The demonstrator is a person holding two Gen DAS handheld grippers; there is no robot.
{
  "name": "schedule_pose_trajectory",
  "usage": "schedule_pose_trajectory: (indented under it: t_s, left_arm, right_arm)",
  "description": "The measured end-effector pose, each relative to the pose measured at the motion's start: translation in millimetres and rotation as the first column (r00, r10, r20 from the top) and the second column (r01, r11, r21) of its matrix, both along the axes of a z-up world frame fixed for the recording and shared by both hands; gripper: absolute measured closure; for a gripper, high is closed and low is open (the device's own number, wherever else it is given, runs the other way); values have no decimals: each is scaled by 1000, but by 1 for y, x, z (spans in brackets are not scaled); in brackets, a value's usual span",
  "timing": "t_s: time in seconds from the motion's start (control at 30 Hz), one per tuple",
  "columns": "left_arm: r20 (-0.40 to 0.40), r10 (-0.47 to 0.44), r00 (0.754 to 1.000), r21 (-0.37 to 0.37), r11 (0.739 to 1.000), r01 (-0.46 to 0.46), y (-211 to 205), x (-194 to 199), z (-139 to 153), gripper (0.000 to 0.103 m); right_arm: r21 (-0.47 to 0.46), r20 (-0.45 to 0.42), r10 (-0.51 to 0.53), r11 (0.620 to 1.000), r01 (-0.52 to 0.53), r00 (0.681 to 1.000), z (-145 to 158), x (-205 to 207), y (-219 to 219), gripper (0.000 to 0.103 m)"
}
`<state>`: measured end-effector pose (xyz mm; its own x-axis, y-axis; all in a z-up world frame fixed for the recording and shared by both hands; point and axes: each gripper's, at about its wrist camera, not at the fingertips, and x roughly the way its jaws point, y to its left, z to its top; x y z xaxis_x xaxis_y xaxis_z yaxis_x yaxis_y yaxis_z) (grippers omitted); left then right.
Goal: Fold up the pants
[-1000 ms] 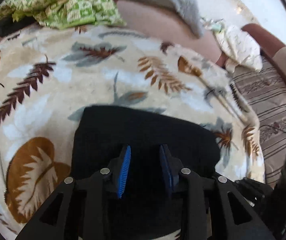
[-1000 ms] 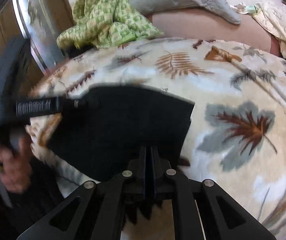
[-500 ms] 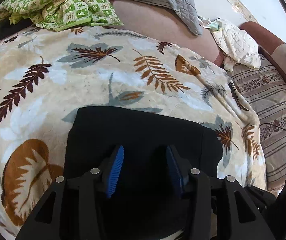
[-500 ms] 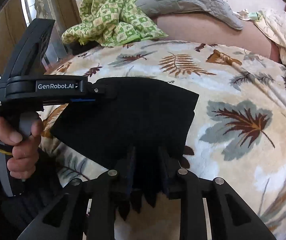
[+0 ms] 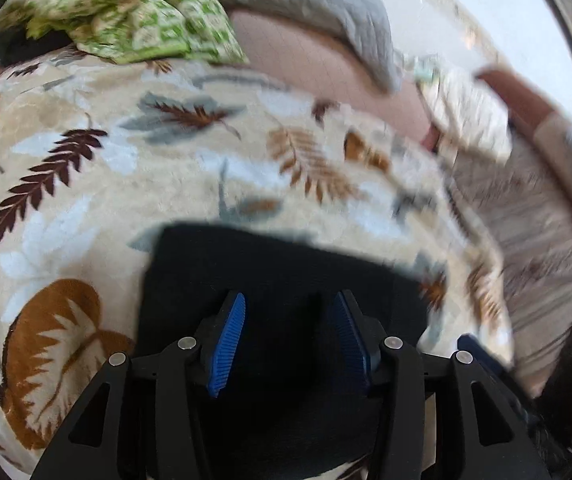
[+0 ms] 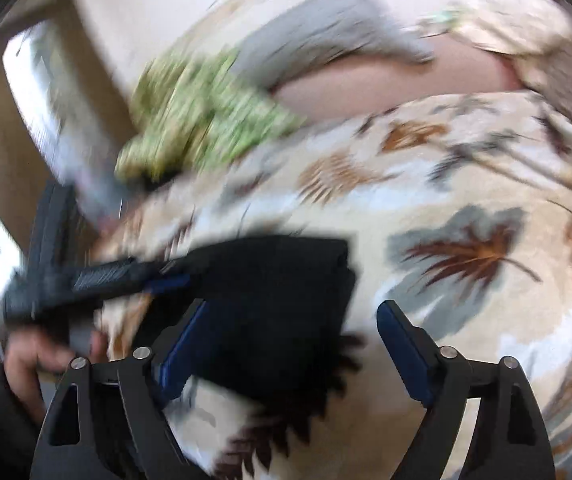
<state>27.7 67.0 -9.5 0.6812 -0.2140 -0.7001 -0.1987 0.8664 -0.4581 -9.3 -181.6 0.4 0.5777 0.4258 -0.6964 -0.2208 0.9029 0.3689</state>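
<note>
releasing the folded garment is the step in hand. nearest the right wrist camera, the right gripper (image 6: 290,350) stands spread wide, its jaws having just been opening; the near right corner of the black pants (image 6: 277,300) lies between the fingers, but the pads no longer press on it. the left gripper (image 5: 290,340) is likewise parted, its jaws having just been opening, and the blue pads (image 5: 227,346) stand clear on either side of the dark cloth below; blur makes it hard to say whether a tip brushes the fabric. the pants rest as a compact folded rectangle on the near part of the leaf-print blanket (image 5: 85,184), with the person's hand (image 6: 25,360) holding the left tool at the near left edge. to finish well, judge the fold as essentially complete: lift both tools straight off the cloth without dragging an edge. beyond the blanket lie a green patterned cloth (image 5: 125,12) at far left and a grey pillow (image 5: 306,8) behind it.
</note>
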Motion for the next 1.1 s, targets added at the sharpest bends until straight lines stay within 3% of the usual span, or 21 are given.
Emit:
schedule_pose_trajectory:
  t_s: [0.07,0.13,0.2,0.27,0.33,0.43,0.47,0.53,0.6,0.63,0.67,0.73,0.83,0.97,1.1]
  left_arm:
    - [58,100,993,-75,993,-95,26,-13,5,43]
    - [64,214,975,-175,964,-200,53,-24,0,32]
    - [-11,284,959,-293,916,-274,74,-27,-20,32]
    - [-162,292,943,-448,829,-334,89,-25,-54,33]
    - [-210,264,941,-506,794,-336,92,-20,-68,34]
    - [-210,193,959,-474,838,-272,82,-11,-67,32]
    - [-220,163,962,-450,858,-249,77,-6,-68,31]
    - [-228,155,961,-406,882,-238,74,-1,-68,29]
    - [-229,158,961,-389,890,-239,75,2,-66,31]
    - [-226,159,961,-383,892,-238,75,3,-65,32]
    - [-223,161,961,-366,900,-236,75,3,-64,36]
    - [-218,155,963,-330,917,-223,72,5,-60,60]
    - [-177,144,974,-284,940,-191,55,7,-41,72]
    - [-132,91,987,-323,937,-130,44,26,-27,73]
    - [-105,49,993,-357,930,-84,31,75,-28,72]
  right_arm:
    - [85,-45,-60,994,64,997,-6,8,-19,16]
    - [154,-104,-83,983,99,991,-15,14,-28,18]
    - [228,-154,-82,967,116,985,-26,19,-32,18]
    - [294,-187,-54,950,108,981,-34,24,-31,18]
    - [341,-216,-16,936,90,976,-42,30,-27,18]
    - [334,-305,57,941,51,951,-65,38,-13,23]
    - [265,-303,75,964,9,950,-66,39,-4,25]
    - [246,-291,86,969,-12,953,-64,37,2,25]
    - [249,-286,112,968,-39,952,-64,36,7,32]
    - [225,-280,101,974,-37,955,-63,34,8,46]
    - [216,-280,92,976,-31,956,-64,34,8,51]
    - [245,-288,69,970,4,955,-64,35,0,65]
    - [256,-266,60,967,10,962,-55,36,-4,70]
    - [241,-216,14,970,40,976,-32,49,-25,71]
    - [233,-191,-34,969,79,981,-16,78,-53,71]
